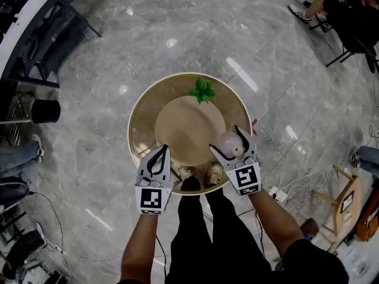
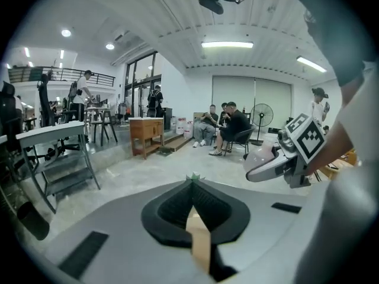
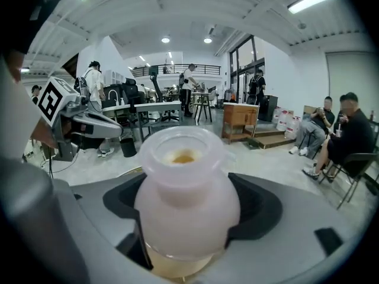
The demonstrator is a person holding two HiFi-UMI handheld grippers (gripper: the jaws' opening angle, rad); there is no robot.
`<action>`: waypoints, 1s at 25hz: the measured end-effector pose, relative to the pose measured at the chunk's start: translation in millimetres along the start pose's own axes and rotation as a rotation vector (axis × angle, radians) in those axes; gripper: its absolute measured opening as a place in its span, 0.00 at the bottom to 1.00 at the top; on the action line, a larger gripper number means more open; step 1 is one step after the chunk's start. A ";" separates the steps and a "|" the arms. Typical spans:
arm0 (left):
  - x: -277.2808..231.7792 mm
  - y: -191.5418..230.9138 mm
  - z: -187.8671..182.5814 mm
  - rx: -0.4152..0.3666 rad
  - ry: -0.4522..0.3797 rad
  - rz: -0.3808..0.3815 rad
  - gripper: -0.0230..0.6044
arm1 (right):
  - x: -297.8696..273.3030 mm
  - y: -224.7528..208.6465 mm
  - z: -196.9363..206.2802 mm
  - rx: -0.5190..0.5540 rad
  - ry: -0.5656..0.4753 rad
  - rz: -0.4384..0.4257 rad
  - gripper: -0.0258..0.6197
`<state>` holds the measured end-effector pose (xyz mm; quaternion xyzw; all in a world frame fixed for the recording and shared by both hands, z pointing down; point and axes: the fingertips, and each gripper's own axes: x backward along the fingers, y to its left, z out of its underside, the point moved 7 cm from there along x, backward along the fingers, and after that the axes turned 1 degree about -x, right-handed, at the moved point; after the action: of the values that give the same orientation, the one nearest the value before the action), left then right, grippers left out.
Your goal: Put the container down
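A translucent white container (image 1: pixel 231 138) with a wide open neck is held upright in my right gripper (image 1: pixel 227 144), which is shut on its body above the near right part of the round table (image 1: pixel 137 112). In the right gripper view the container (image 3: pixel 186 176) fills the space between the black pads of that gripper (image 3: pixel 188 220). My left gripper (image 1: pixel 161 152) hovers over the table's near left rim, its jaws together and nothing between them. The left gripper view shows these jaws (image 2: pixel 192 185) meeting, with the right gripper (image 2: pixel 278 161) off to the right.
The table has a gold rim, a beige centre and a small green plant (image 1: pixel 202 90) at its far side. Seated people (image 1: pixel 334 5) are at the back right, a black bin (image 1: pixel 46 111) at the left. A wooden stand (image 1: pixel 346 200) and floor cables (image 1: pixel 302 182) lie to the right.
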<state>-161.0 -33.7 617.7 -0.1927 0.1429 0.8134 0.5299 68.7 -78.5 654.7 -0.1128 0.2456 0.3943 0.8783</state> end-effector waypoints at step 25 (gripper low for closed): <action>-75.0 -2.5 77.1 0.096 0.046 0.012 0.02 | -127.3 -31.5 167.9 -0.045 0.213 0.004 0.67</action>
<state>-144.0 -59.6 720.7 -0.1846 0.1951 0.8042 0.5302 77.4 -114.7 864.4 -0.1733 0.3290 0.3871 0.8438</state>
